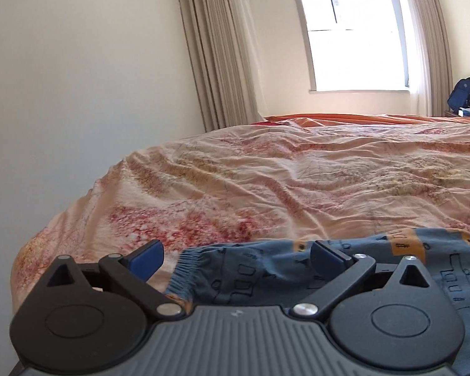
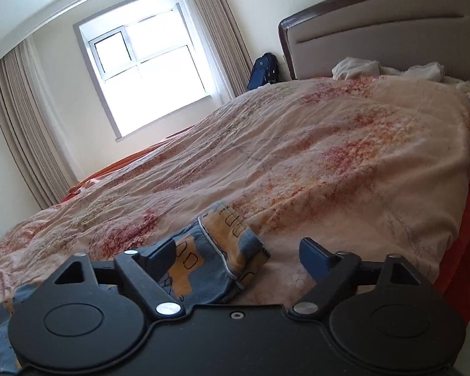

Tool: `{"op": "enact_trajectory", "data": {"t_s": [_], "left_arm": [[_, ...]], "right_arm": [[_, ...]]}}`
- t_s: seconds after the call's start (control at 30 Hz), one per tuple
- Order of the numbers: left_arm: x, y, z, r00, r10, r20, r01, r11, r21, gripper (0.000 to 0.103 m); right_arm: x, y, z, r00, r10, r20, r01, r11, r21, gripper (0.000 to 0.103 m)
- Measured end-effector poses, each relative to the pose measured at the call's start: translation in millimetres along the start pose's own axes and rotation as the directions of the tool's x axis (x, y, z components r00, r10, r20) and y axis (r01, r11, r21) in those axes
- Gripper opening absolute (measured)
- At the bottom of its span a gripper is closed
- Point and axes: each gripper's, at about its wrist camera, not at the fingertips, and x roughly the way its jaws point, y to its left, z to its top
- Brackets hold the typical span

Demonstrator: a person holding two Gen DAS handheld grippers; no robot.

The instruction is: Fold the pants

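Left wrist view: left hand-held gripper spread wide, gripping nothing, straddling the cuff end of the blue patterned pants lying on the bed. Right wrist view: right hand-held gripper likewise wide open and empty, the pants' other end lying between its blue pads.

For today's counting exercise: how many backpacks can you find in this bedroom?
1. The blue backpack stands beside the window curtain, by the headboard corner; both views show this one bag. Others may be hidden behind the bed.
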Motion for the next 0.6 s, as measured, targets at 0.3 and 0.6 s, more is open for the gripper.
{"op": "enact_trajectory", "data": {"t_s": [0.3,0.6], "left_arm": [[14.9,-87.4,-28.8,0.955,-0.279,-0.096,0.286,0.955,0.076,0.103],[22.8,-80.8,-71.5,0.926,-0.333,-0.176,0.332,0.943,-0.036,0.102]], "right_arm": [[27.8,60.5,13.6,0.936,0.318,-0.153,-0.333,0.939,-0.089,0.102],[121.5,195.2,13.7,0.58,0.671,-0.462,-0.778,0.624,-0.071,0.102]]}}
